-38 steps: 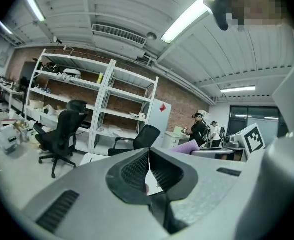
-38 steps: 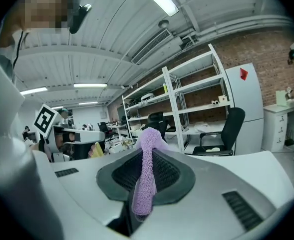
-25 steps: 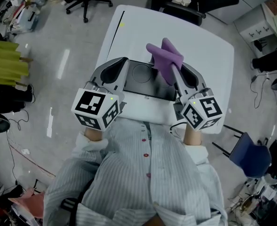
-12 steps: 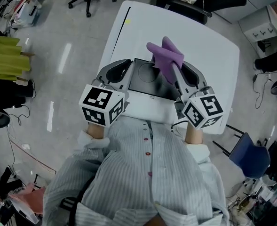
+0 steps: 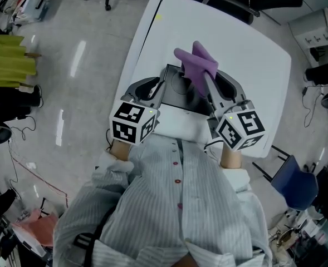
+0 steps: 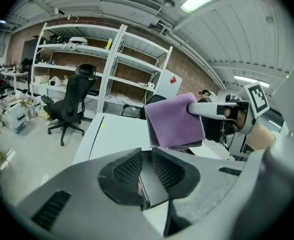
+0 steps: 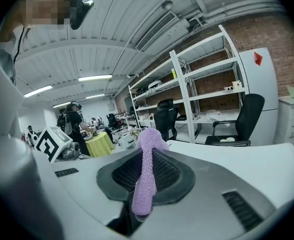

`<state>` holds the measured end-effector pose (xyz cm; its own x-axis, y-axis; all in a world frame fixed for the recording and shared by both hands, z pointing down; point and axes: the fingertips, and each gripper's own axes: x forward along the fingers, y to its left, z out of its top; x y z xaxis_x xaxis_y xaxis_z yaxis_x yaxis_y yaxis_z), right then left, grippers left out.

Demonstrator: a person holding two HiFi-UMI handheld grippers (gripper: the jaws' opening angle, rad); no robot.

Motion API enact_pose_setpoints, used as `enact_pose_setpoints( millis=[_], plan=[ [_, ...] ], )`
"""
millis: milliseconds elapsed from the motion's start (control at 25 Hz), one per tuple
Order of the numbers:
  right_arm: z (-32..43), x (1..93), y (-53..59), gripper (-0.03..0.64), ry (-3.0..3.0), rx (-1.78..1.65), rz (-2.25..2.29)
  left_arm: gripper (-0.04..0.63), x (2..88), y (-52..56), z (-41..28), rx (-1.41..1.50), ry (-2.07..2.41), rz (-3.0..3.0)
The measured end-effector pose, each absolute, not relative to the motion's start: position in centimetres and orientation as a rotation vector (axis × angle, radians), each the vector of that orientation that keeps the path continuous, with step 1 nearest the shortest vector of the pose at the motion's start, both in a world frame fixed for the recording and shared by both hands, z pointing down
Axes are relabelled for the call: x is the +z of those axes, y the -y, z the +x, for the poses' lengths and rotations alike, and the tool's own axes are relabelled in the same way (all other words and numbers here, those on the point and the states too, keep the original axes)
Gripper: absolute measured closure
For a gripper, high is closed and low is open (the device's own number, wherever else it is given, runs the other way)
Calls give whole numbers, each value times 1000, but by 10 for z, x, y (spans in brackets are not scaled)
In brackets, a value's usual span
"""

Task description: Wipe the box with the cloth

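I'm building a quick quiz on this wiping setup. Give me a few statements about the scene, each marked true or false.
1. The right hand-held gripper is shut on the purple cloth. True.
2. The left hand-held gripper is open and empty. False: its jaws clamp an edge of the dark box.
3. The dark box rests on the white table. True.
4. The black office chair stands on the table. False: it stands on the floor beside the table.
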<state>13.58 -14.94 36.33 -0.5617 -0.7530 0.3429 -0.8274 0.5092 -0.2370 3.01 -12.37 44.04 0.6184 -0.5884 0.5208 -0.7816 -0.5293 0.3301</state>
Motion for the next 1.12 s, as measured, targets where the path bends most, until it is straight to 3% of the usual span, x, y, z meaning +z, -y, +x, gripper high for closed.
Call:
enact_pose_setpoints(
  millis=[560,1120],
  plan=[
    [120,394,146,571,2496,582,1281,492,515,93,33,657,948,2187],
    [76,430,151,571,2464,509,1067,492,532,86,34,681,927,2123]
  ],
)
